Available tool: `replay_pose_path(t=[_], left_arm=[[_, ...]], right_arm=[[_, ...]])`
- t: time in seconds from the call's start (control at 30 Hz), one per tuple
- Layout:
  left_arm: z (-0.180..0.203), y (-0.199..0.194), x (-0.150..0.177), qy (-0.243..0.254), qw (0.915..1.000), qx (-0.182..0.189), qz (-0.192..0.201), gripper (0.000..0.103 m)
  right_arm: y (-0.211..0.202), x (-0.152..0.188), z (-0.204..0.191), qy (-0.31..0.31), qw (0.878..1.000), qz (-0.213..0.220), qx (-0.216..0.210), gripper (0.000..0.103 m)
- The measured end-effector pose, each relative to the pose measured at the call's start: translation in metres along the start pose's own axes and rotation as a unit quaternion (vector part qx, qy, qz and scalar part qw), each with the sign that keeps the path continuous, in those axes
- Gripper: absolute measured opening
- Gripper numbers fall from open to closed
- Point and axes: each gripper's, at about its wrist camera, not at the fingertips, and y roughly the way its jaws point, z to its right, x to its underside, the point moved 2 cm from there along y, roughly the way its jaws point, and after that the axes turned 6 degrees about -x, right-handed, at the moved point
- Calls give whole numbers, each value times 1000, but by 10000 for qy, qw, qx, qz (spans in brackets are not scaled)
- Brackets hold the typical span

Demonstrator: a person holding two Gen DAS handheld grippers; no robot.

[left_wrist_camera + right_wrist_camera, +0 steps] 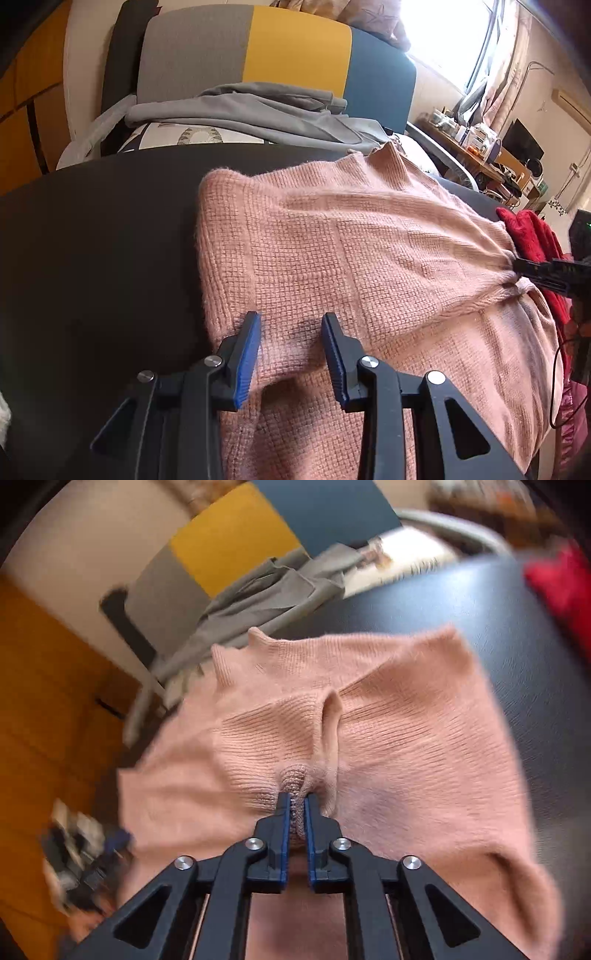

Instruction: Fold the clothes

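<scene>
A pink knitted sweater [351, 240] lies spread on a black table [92, 240]. My left gripper [291, 315] stands open over the sweater's near left part, its blue pads apart with flat knit showing between them. In the left wrist view my right gripper [517, 264] reaches in from the right and pinches the sweater's far edge, so the knit gathers into creases there. The right wrist view shows that gripper [296, 796] shut on a bunched fold of the sweater [406, 738], with ridges radiating from the pinch.
A grey garment [240, 107] lies heaped behind the table against a grey, yellow and blue backrest [295, 44]. A red garment [528, 232] sits at the table's right edge. Bare black table [480, 602] shows beyond the sweater. A cluttered desk [480, 147] stands under the window.
</scene>
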Motion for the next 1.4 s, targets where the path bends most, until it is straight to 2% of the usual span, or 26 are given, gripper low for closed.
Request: replay_pose_path(t=[0.1, 0.2, 0.3, 0.43, 0.57, 0.67, 0.77, 0.9, 1.0, 1.1, 1.17, 1.23, 1.27, 1.33, 1.37, 1.4], left_arm=[[-2, 0, 1, 46, 10000, 8, -49, 34], [-1, -6, -1, 47, 9999, 67, -67, 34], [0, -21, -12, -14, 9997, 215, 108, 34], [7, -33, -40, -17, 9979, 396, 514, 35], [17, -18, -73, 171, 9973, 341, 622, 35], [21, 6, -91, 262, 9984, 237, 453, 35], [23, 29, -103, 381, 9988, 198, 228, 35], [15, 70, -96, 413, 9981, -195, -421, 35], [1, 74, -90, 19, 9993, 52, -373, 37], [0, 69, -93, -65, 9991, 166, -372, 36], [2, 63, -104, -155, 9982, 511, -289, 36], [6, 56, -116, -186, 9958, 881, -162, 42], [9, 54, -123, -113, 9944, 1043, -91, 45], [17, 55, -136, 148, 9931, 1164, -77, 50], [22, 58, -144, 299, 9927, 1164, -66, 50], [28, 62, -153, 459, 9920, 1177, -79, 51]], right_arm=[[-1, 9, 5, -454, 9948, -179, 899, 4], [-4, 15, 29, -151, 9978, -165, 628, 4], [-25, 9, 23, -214, 9980, 313, 501, 6], [-29, -8, -14, -1015, 9924, 489, 485, 6], [9, -29, -57, -1877, 9801, 283, 575, 6], [44, -34, -72, -2164, 9739, -28, 690, 7], [73, -44, -72, -2194, 9723, -333, 734, 7], [94, -45, -65, -2336, 9659, -685, 886, 9], [100, -45, -51, -2225, 9688, -718, 826, 11], [99, -45, -46, -2161, 9716, -701, 655, 10], [98, -49, -46, -2120, 9724, -799, 559, 11], [93, -61, -45, -1969, 9766, -831, 232, 12], [91, -67, -44, -1892, 9783, -847, 68, 15], [86, -80, -43, -1736, 9806, -877, -259, 34], [83, -89, -43, -1626, 9826, -810, -389, 56], [81, -97, -45, -1582, 9836, -731, -474, 67]])
